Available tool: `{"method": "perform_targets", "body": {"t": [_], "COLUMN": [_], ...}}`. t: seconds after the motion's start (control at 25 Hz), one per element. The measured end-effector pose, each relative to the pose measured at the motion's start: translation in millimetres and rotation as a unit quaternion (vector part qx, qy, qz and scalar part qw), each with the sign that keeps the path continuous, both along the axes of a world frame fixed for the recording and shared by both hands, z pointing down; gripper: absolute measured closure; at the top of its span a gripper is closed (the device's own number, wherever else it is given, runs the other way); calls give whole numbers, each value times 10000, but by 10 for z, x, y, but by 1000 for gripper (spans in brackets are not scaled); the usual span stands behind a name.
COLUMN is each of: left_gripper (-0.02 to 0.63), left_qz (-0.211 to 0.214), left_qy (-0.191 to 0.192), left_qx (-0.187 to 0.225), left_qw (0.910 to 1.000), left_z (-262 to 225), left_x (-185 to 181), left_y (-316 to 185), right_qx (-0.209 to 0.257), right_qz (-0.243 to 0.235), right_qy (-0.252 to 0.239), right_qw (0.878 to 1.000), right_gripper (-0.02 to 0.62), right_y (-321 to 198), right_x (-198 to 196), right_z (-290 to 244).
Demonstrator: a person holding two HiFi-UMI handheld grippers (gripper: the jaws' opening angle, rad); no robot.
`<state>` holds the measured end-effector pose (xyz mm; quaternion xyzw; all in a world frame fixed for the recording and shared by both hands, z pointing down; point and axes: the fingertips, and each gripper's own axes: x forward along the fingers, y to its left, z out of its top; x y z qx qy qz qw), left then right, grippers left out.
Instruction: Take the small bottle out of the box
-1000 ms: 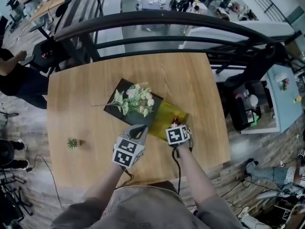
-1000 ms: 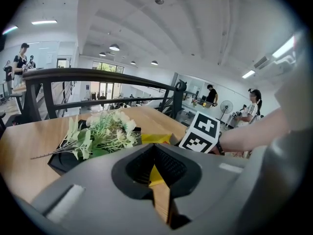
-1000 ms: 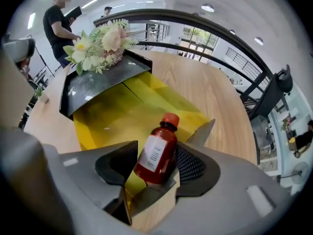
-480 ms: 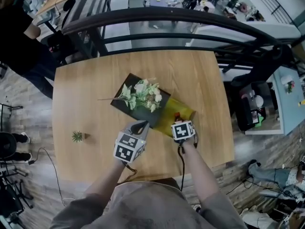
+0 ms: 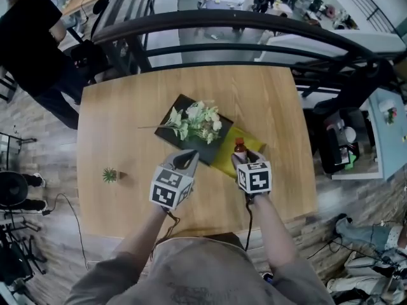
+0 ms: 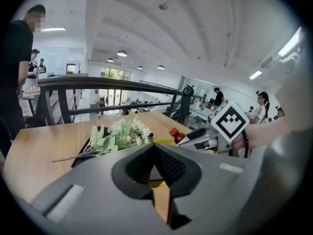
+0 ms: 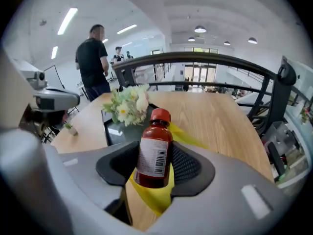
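A small brown bottle with a red cap and white label stands upright between the jaws of my right gripper, which is shut on its body. It hangs just above the open yellow box on the wooden table. My left gripper is shut and holds nothing, its tips over the table by the near left edge of the yellow box. The left gripper view shows the bottle's red cap off to the right.
A black tray with a bunch of pale artificial flowers lies behind the yellow box. A tiny potted plant stands at the table's left. A dark railing runs along the far edge. A person in black stands at the far left.
My right gripper has lifted the bottle up out of the yellow box and drawn back a little. The left gripper has hardly moved. The person in black has walked closer.
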<state>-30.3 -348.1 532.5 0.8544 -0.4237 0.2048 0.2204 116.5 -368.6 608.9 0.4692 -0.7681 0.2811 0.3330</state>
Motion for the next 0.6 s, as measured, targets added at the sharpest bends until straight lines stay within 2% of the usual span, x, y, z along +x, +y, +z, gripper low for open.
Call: {"method": "perform_targets", "body": {"t": [0.28,0.6], "left_gripper": [604,604], "left_qz": [-84,-127], "left_qy": [35,191], "left_qx": [564,1562], "left_qw": [9984,9875], "left_z": [-501,-1341], "left_x": [-63,-82], "left_y": [-36,18], "right_qx": [1148,2355], "right_qz": [-166,-281], "right_qy": [-524,-950], "right_qw": [9919,9668], "right_gripper": [376,375], "right_y": [-33,201], "right_x": [-187,-310], "right_z": [-1038,-2066]}}
